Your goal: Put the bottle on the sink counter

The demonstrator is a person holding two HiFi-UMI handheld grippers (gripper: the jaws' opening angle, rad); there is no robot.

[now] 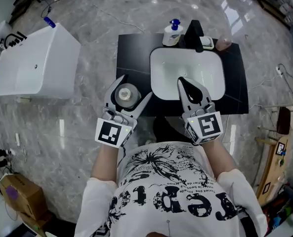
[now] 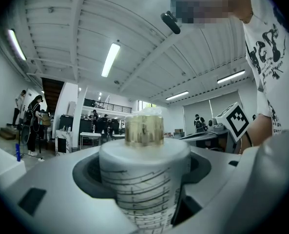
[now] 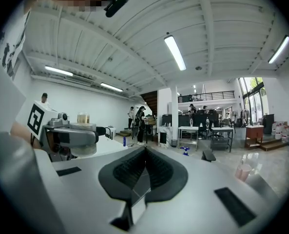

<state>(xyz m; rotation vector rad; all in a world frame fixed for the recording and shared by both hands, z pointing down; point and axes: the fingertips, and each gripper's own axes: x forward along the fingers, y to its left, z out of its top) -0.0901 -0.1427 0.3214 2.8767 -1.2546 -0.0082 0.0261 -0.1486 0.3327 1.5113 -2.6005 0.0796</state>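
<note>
A white bottle [image 1: 127, 94] with a gold cap [image 2: 144, 129] sits between the jaws of my left gripper [image 1: 134, 88], which is shut on it. In the left gripper view the bottle [image 2: 143, 179] stands upright and fills the middle of the gripper [image 2: 144, 167]. From the head view it hangs over the front left part of the black sink counter [image 1: 134, 53]. My right gripper [image 1: 182, 81] is shut and empty, over the front rim of the white sink [image 1: 186, 65]. In the right gripper view its pads [image 3: 143, 172] meet, with the left gripper [image 3: 73, 136] off to the left.
At the counter's back stand a white pump bottle with a blue top [image 1: 173, 33], a black faucet [image 1: 196, 33] and a pink cup [image 1: 224, 44]. A large white tub [image 1: 35, 63] sits on the marble floor to the left. Cables lie around the floor's edges.
</note>
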